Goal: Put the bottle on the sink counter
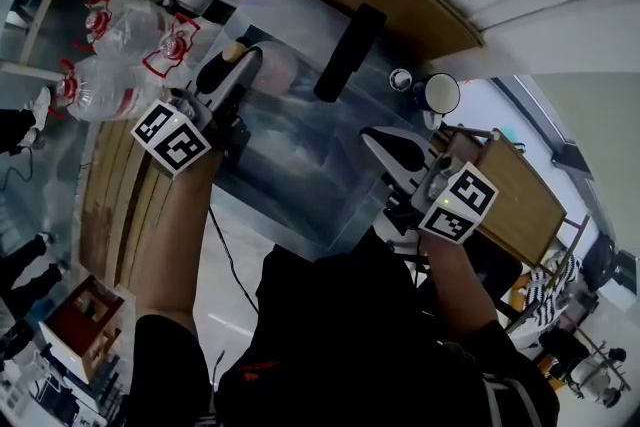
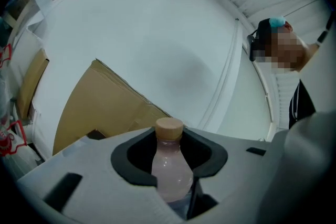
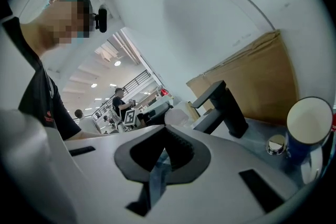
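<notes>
Holding the little pink bottle [image 2: 169, 168] tight between its two jaws, the left gripper [image 1: 238, 67] is up over the back left corner of the sink [image 1: 300, 170]. The bottle stands straight up in the grip, and its round tan cap [image 2: 169, 127] pokes out above the jaws. It is in the air, close to the counter [image 1: 395, 55] behind the sink, and I cannot tell if it touches anything below. The right gripper [image 3: 164, 136] is on the other side of the sink, well apart from the bottle. Its jaws are pressed together and nothing is in them. A black tap [image 1: 350, 52] stands at the back of the sink, between the two grippers. A blue cup [image 3: 310, 126] that is white inside sits on the counter to the right of the tap, with a small shiny knob [image 3: 274, 145] just beside it. Some big clear water jugs [image 1: 110, 65] with red labels lie off to the left of the sink.
</notes>
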Tool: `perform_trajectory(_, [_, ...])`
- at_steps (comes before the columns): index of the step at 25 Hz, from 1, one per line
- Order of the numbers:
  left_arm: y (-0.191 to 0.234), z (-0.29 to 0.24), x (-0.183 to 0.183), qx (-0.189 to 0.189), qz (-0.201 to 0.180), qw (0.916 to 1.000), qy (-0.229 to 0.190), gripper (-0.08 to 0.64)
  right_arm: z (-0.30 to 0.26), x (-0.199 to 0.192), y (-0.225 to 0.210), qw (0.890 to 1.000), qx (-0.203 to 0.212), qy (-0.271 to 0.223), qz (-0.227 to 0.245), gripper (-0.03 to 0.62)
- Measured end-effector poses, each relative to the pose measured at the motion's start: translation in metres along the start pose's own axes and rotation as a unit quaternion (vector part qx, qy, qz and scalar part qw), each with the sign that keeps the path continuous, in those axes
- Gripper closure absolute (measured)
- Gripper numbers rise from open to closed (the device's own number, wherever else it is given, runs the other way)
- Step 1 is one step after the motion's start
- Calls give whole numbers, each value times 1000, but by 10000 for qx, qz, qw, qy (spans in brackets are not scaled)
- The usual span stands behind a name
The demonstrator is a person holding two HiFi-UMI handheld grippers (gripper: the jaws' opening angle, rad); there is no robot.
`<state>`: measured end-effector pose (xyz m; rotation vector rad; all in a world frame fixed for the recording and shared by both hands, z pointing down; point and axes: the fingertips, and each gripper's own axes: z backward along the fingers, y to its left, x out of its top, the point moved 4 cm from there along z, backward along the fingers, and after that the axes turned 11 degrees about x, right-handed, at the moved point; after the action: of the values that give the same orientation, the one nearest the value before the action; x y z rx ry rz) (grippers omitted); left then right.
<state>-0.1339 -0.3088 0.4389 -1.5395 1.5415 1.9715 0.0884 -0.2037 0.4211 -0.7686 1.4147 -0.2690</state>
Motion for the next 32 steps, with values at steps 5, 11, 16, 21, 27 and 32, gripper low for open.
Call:
perform_trajectory(5, [19, -34, -7, 27, -250, 9995, 212, 419, 4, -5, -16, 9999, -62, 40, -97, 588])
perform_trajectory(11, [37, -70, -17, 71, -618, 9971, 447, 419, 9, -13, -29, 9996, -148, 99, -236, 588])
perform_trajectory(16, [46, -94, -21, 103, -1070, 9923, 617, 419, 14, -22, -38, 9990, -210, 100, -371, 588])
perform_trajectory(21, [53, -112, -28, 147, -1402, 9868, 803, 419, 16, -27, -45, 9987, -249, 88, -446, 588])
perform_trajectory(27, [58, -126, -38, 138, -1696, 9804, 988, 419, 13, -34, -50, 9982, -219, 90, -552, 588])
perform_trajectory(32, [59, -135, -43, 118, -1896, 9758, 1080, 419, 14, -39, -53, 9978, -243, 117, -604, 588])
